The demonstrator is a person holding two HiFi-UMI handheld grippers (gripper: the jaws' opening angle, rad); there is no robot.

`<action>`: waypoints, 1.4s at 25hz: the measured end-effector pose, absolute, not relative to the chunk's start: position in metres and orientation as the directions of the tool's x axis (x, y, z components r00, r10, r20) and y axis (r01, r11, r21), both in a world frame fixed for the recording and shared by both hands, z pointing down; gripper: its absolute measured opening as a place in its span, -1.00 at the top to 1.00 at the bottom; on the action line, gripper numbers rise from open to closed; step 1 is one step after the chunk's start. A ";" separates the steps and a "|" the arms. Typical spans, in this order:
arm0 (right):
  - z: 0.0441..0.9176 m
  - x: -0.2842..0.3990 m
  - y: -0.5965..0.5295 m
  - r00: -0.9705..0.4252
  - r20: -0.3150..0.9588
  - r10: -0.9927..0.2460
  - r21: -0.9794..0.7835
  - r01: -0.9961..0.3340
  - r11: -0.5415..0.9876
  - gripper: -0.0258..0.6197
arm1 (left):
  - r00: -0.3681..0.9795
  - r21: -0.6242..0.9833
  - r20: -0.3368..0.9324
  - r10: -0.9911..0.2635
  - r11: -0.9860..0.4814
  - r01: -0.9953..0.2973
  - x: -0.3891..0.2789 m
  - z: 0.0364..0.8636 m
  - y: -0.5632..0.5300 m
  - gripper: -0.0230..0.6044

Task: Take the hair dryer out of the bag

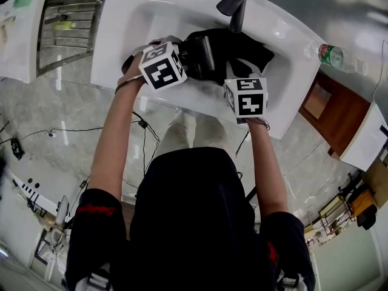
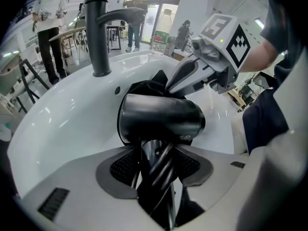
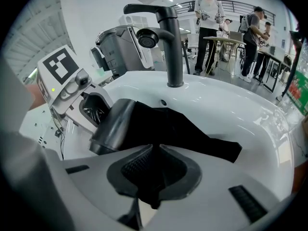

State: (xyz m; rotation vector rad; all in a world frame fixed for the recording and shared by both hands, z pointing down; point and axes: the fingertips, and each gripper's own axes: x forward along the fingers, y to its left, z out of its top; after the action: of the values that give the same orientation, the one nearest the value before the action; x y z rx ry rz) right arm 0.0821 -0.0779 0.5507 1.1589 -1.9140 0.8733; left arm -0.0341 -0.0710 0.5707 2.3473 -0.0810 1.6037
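No legible print; marks on bottle (image 1: pixel 336 58) and hair dryer (image 2: pixel 159 117) too small.

Glossy sink (image 1: pixel 121 38), matt cloth bag (image 3: pixel 192 129), smooth plastic hair dryer (image 2: pixel 159 117)

Head view steeply downward; gripper views close, facing across shared sink (image 2: pixel 57 129).

back: black faucet (image 1: pixel 237 5) hangs over the bag (image 3: pixel 192 129), no clean path straight up there for me
middle: hair dryer (image 2: pixel 161 119) barrel sits between my left gripper (image 2: pixel 156 158) and right gripper (image 3: pixel 153 177), tight
sides: sink (image 1: pixel 139 29) bare left and right of the bag, room to swing
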 end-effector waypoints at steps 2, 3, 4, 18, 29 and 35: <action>0.545 0.080 -0.078 -0.339 0.836 -0.430 -0.184 -0.914 0.362 0.79 | 0.378 0.197 0.920 0.103 -0.955 -0.220 -0.038 0.565 -0.071 0.23; 0.543 0.078 -0.077 -0.341 0.834 -0.433 -0.187 -0.914 0.361 0.79 | 0.379 0.191 0.921 0.095 -0.955 -0.225 -0.040 0.563 -0.071 0.23; 0.541 0.077 -0.077 -0.344 0.832 -0.435 -0.189 -0.913 0.360 0.79 | 0.381 0.186 0.921 0.087 -0.955 -0.231 -0.042 0.561 -0.071 0.23; 0.516 0.072 -0.076 -0.338 0.814 -0.473 -0.168 -0.916 0.366 0.79 | 0.411 0.150 0.912 -0.015 -0.918 -0.366 -0.071 0.532 -0.058 0.23; 0.492 0.066 -0.075 -0.387 0.764 -0.516 -0.248 -0.915 0.320 0.61 | 0.527 0.212 0.833 -0.166 -0.784 -0.583 -0.087 0.509 -0.049 0.23; 0.468 0.065 -0.068 -0.391 0.740 -0.548 -0.252 -0.916 0.313 0.61 | 0.554 0.195 0.793 -0.253 -0.756 -0.624 -0.091 0.484 -0.047 0.23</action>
State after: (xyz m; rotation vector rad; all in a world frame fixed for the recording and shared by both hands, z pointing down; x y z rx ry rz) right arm 0.0653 -0.0681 0.4680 1.2912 -2.0524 0.9065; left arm -0.0906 -0.0467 0.4836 2.3312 -0.7082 1.0847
